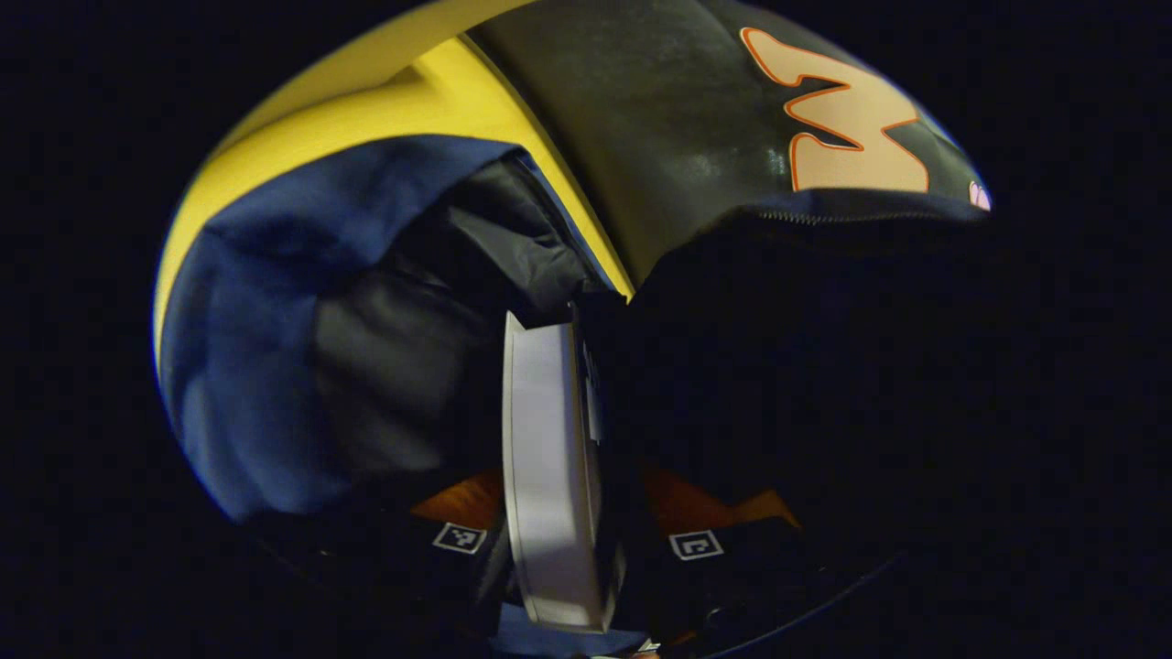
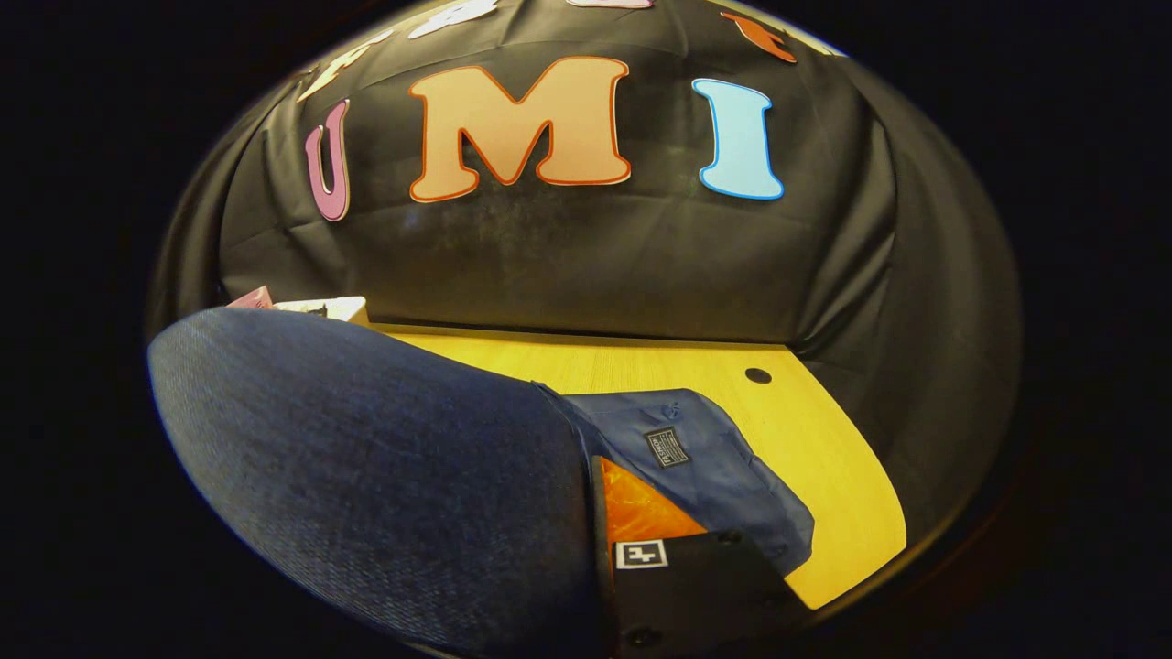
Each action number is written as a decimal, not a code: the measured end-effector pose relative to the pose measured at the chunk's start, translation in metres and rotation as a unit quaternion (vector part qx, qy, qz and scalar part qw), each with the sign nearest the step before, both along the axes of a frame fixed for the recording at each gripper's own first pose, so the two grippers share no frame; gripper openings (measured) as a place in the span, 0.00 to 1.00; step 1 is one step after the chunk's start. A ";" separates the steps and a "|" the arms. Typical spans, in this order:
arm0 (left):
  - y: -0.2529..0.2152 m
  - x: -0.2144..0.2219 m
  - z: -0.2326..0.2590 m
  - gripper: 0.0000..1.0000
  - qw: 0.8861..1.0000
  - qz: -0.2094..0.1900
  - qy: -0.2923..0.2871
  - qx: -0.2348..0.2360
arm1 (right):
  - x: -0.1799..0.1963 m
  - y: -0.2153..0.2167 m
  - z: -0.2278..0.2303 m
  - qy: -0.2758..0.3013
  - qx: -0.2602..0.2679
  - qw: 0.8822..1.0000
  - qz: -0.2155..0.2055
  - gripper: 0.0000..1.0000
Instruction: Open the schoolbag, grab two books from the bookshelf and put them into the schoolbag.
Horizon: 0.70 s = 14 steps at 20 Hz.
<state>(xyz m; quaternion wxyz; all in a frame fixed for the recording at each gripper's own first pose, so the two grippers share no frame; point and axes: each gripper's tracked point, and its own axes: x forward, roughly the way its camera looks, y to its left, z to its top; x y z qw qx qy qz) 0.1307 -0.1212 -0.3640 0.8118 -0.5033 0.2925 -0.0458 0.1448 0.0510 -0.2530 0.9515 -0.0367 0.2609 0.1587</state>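
Bag: the blue schoolbag (image 1: 247, 366) is open on the yellow table (image 1: 385, 101); in the left gripper view I look straight into its dark lined mouth, with the zip edge running along the top right.

Book: a book (image 1: 549, 476) stands on edge, pale page block toward the camera, pointing into the bag's opening.

Left gripper (image 1: 572, 549): closed down on the book, a finger on either cover, so it has the book pinched between them.

Right gripper (image 2: 632, 586): only one finger shows clearly at the bottom of the right gripper view, tight against the bag's blue cloth (image 2: 385, 476). It looks to be holding the flap back, but I cannot tell how far the jaws are open or whether both fingers press on the cloth.

Shelf: at the far left edge of the right gripper view, behind the bag, I make out a few book tops (image 2: 311, 307) near the wall; too small to count.

Done: bag opened; one book fetched and on its way in, partway into the mouth by my reading.

Left: let this book go inside. The inside is too dark to tell whether another book already lies there, so I cannot say if this is the first or the second.

Risk: the flap could sag shut if the right side lets go early.
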 end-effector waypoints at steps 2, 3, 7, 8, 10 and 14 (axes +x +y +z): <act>0.015 -0.017 -0.003 0.66 1.000 0.007 0.015 0.026 | -0.001 0.000 -0.001 0.000 -0.003 1.000 0.005 0.10; 0.023 -0.028 -0.005 0.73 0.999 0.008 0.027 0.040 | 0.000 0.000 -0.001 0.000 -0.005 1.000 0.008 0.10; 0.052 -0.078 0.001 0.77 0.993 -0.004 0.037 0.115 | 0.000 0.000 -0.002 -0.003 -0.014 1.000 0.023 0.10; 0.057 -0.092 0.006 0.78 0.990 -0.011 0.038 0.133 | -0.001 0.001 -0.001 -0.005 -0.018 0.999 0.027 0.10; 0.071 -0.117 0.014 0.96 0.981 -0.028 0.044 0.189 | -0.002 0.000 0.000 -0.008 -0.025 0.999 0.032 0.10; 0.100 -0.160 0.048 0.96 0.963 -0.052 0.058 0.259 | -0.002 0.001 0.001 -0.009 -0.032 0.999 0.028 0.10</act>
